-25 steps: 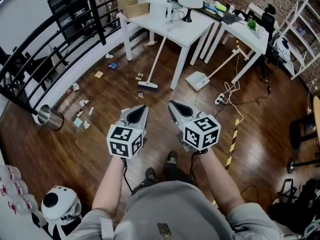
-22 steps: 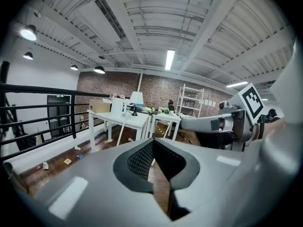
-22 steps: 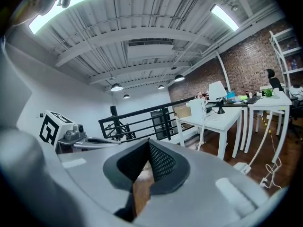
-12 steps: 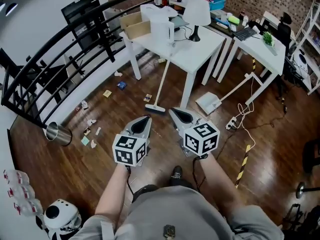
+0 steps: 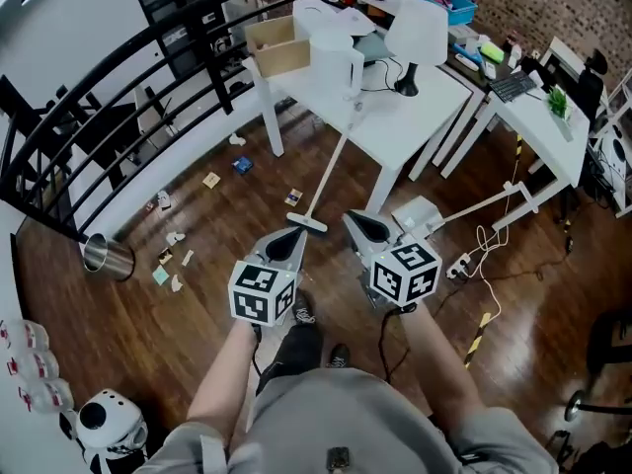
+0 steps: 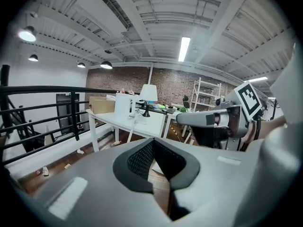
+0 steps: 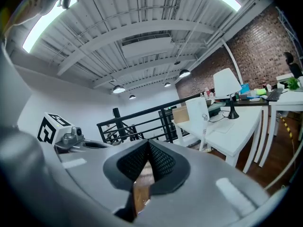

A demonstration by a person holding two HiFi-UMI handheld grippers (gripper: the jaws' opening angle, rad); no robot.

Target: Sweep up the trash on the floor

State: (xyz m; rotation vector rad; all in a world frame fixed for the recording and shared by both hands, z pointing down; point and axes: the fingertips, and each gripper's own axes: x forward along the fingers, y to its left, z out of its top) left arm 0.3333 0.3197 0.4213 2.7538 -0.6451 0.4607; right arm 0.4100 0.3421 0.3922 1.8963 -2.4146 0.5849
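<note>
A broom (image 5: 329, 173) leans against the white table (image 5: 410, 117), its head on the wood floor just beyond my left gripper (image 5: 294, 234). A white dustpan (image 5: 419, 213) with a long handle lies on the floor just right of my right gripper (image 5: 355, 219). Several bits of paper trash (image 5: 211, 180) lie scattered along the railing side at the left. Both grippers are held side by side at mid height, shut and with nothing in them. In the left gripper view its jaws (image 6: 152, 142) are pressed together; in the right gripper view so are the right gripper's jaws (image 7: 148, 144).
A metal bin (image 5: 107, 257) lies tipped over at the left by the black railing (image 5: 118, 77). A second white desk (image 5: 528, 92) stands at the right. A power strip and cables (image 5: 464, 262) trail on the floor beside a black-and-yellow strip (image 5: 481, 326). A cardboard box (image 5: 276, 47) sits on the table.
The person has walked forward with both shut grippers. The table, broom and dustpan are now closer, and the broom head lies just ahead of the gripper tips.
</note>
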